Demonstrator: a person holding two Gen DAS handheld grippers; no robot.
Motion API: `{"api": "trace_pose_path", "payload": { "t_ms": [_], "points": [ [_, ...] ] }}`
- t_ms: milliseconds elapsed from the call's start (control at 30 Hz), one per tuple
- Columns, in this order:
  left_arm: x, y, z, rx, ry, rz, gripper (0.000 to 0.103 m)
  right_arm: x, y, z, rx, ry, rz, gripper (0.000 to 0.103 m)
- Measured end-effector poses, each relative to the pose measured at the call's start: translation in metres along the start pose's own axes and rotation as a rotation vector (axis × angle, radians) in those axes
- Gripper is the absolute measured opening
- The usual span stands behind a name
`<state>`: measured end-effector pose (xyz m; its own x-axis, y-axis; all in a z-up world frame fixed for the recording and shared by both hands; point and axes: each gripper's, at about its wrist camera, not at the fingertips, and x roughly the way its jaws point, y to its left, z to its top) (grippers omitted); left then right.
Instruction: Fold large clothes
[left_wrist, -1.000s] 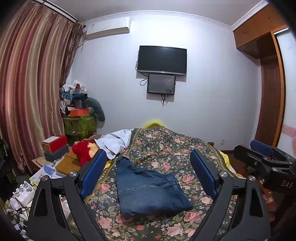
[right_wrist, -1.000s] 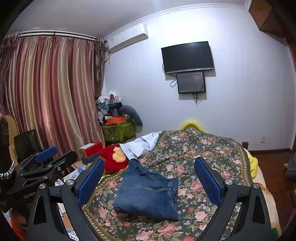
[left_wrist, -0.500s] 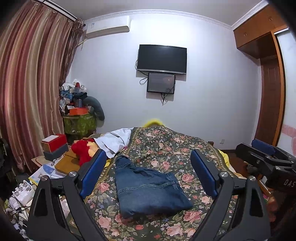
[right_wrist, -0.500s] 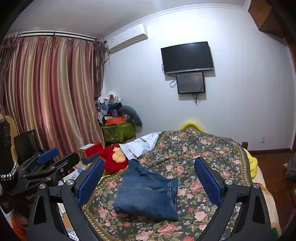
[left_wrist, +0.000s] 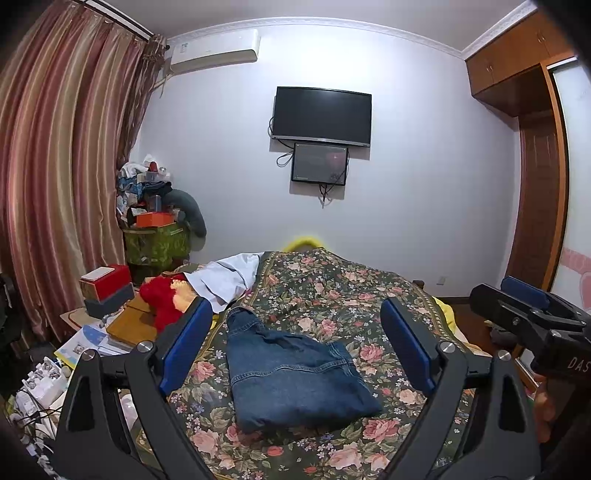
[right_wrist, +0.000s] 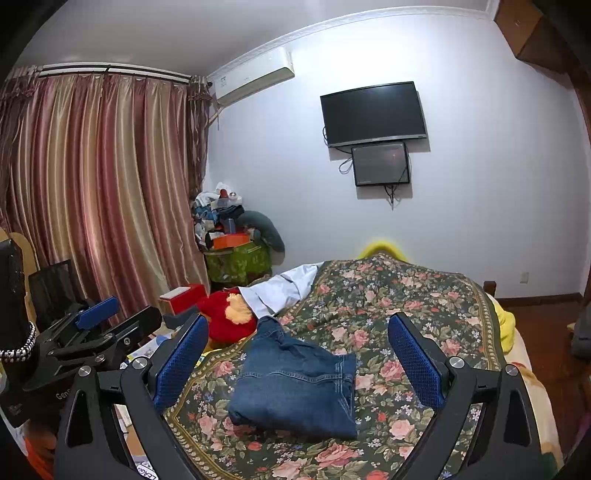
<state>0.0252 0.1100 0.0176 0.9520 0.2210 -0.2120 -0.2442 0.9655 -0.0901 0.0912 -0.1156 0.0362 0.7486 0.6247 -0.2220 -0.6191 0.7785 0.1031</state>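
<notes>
A pair of blue jeans (left_wrist: 291, 373) lies folded into a compact stack on the floral bedspread (left_wrist: 332, 291), also shown in the right wrist view (right_wrist: 295, 384). My left gripper (left_wrist: 295, 347) is open and empty, held above and short of the jeans. My right gripper (right_wrist: 297, 354) is open and empty, likewise held back from the jeans. The right gripper shows at the right edge of the left wrist view (left_wrist: 528, 317); the left gripper shows at the left of the right wrist view (right_wrist: 99, 325).
A white garment (left_wrist: 229, 277) and a red plush toy (left_wrist: 162, 299) lie at the bed's left side. Boxes and clutter (left_wrist: 107, 288) crowd the floor left of the bed. A wardrobe (left_wrist: 543, 184) stands at right. A TV (left_wrist: 321, 114) hangs on the far wall.
</notes>
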Motion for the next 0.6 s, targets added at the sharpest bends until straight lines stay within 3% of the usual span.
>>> {"api": "trace_pose_path", "payload": {
  "t_ms": [600],
  "points": [
    [0.0039,0.0053,-0.0026,-0.007,0.030,-0.058,0.093,-0.0009,-0.0016,-0.0004,0.004,-0.001,-0.001,0.097]
  ]
}}
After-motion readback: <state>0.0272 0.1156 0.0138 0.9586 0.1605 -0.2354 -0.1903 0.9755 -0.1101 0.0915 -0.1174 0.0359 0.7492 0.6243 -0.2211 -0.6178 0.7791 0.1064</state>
